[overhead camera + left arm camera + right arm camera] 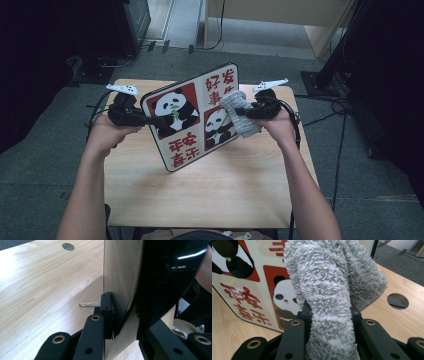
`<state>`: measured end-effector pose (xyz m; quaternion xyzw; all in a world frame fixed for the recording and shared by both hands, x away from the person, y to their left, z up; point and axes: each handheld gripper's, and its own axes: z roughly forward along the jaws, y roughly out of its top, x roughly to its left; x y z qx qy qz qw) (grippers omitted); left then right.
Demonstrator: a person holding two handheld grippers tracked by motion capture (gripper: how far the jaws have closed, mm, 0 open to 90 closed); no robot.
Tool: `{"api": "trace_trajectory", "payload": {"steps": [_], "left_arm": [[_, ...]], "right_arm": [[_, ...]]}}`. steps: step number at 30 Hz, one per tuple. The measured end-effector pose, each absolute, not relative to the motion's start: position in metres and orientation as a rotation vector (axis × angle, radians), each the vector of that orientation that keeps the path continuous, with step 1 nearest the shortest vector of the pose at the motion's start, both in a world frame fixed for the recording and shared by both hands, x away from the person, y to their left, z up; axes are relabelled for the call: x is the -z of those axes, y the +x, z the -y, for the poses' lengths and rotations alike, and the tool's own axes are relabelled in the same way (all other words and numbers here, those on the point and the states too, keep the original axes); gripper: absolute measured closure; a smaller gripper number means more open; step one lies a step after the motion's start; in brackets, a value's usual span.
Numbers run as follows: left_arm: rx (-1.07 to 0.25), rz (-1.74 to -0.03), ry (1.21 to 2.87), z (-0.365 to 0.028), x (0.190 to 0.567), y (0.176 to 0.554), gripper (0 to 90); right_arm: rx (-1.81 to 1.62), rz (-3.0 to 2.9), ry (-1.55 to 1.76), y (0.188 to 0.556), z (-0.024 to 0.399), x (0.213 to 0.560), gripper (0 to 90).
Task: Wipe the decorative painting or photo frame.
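Observation:
A board printed with pandas and red characters (192, 117) stands tilted on one edge on the wooden table (200, 195). My left gripper (152, 120) is shut on its left edge; in the left gripper view the jaws (125, 322) clamp the board (122, 277) seen edge-on. My right gripper (242, 114) is shut on a grey fluffy cloth (246, 126), which lies against the board's printed face at its right side. In the right gripper view the cloth (329, 290) bulges up between the jaws (328, 317) and hides part of the board (249, 297).
A round cable hole (397, 301) is in the table beyond the cloth, and another hole (68, 246) is far off in the left gripper view. Dark equipment and cables (340, 105) surround the table on the grey floor. A black stand base (320, 80) sits at back right.

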<state>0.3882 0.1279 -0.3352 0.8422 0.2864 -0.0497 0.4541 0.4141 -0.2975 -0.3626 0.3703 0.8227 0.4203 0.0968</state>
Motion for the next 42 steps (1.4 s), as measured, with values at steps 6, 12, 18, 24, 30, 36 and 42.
{"api": "trace_trajectory", "payload": {"steps": [6,12,18,24,30,36,42], "left_arm": [[0.121,-0.704,2.08,-0.128,0.335,0.388,79.6],[0.12,-0.704,2.081,-0.128,0.335,0.388,79.6],[0.119,-0.704,2.081,-0.128,0.335,0.388,79.6],[0.118,-0.713,2.078,-0.127,0.335,0.387,79.6],[0.115,-0.713,2.078,-0.128,0.335,0.387,79.4],[0.102,-0.71,2.078,-0.127,0.335,0.386,79.2],[0.068,-0.703,2.083,-0.127,0.334,0.384,78.6]], "right_arm": [[-1.228,-2.449,1.128,0.412,0.299,0.376,69.3],[-1.231,-2.453,1.149,0.41,0.301,0.387,69.3],[-1.231,-2.457,1.178,0.408,0.303,0.396,69.2],[-1.216,-2.459,1.219,0.403,0.305,0.41,69.2],[-1.198,-2.467,1.235,0.399,0.303,0.421,69.2],[-1.166,-2.504,1.262,0.396,0.303,0.432,69.2],[-1.158,-2.51,1.262,0.393,0.304,0.441,69.2]]}}
